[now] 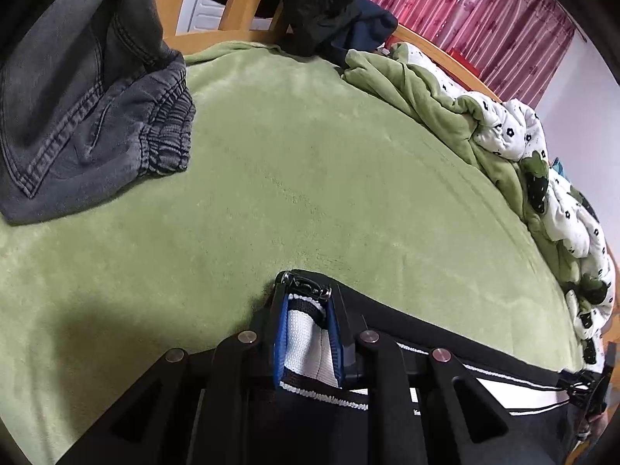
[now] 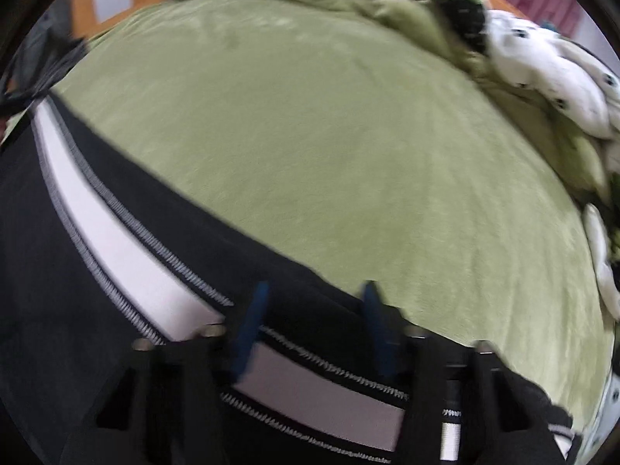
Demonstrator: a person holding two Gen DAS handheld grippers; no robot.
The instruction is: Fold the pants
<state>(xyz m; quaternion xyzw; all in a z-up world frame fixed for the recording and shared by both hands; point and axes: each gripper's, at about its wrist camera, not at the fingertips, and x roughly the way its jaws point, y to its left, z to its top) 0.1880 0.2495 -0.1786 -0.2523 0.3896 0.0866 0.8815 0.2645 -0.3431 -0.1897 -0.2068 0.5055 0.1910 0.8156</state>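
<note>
Running along open bedspread [image 1: 310,162], pants [image 1: 426,333] edge

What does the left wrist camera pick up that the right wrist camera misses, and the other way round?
Only the left wrist view shows the grey jeans lying on the bed, the pink curtain, and the left gripper with its jaws shut on the black pants' corner. Only the right wrist view, which is blurred, shows the right gripper, its blue jaws apart over the striped fabric. Both show the green blanket, the black pants with a white stripe, the flower-print quilt and the wooden bed frame.
</note>
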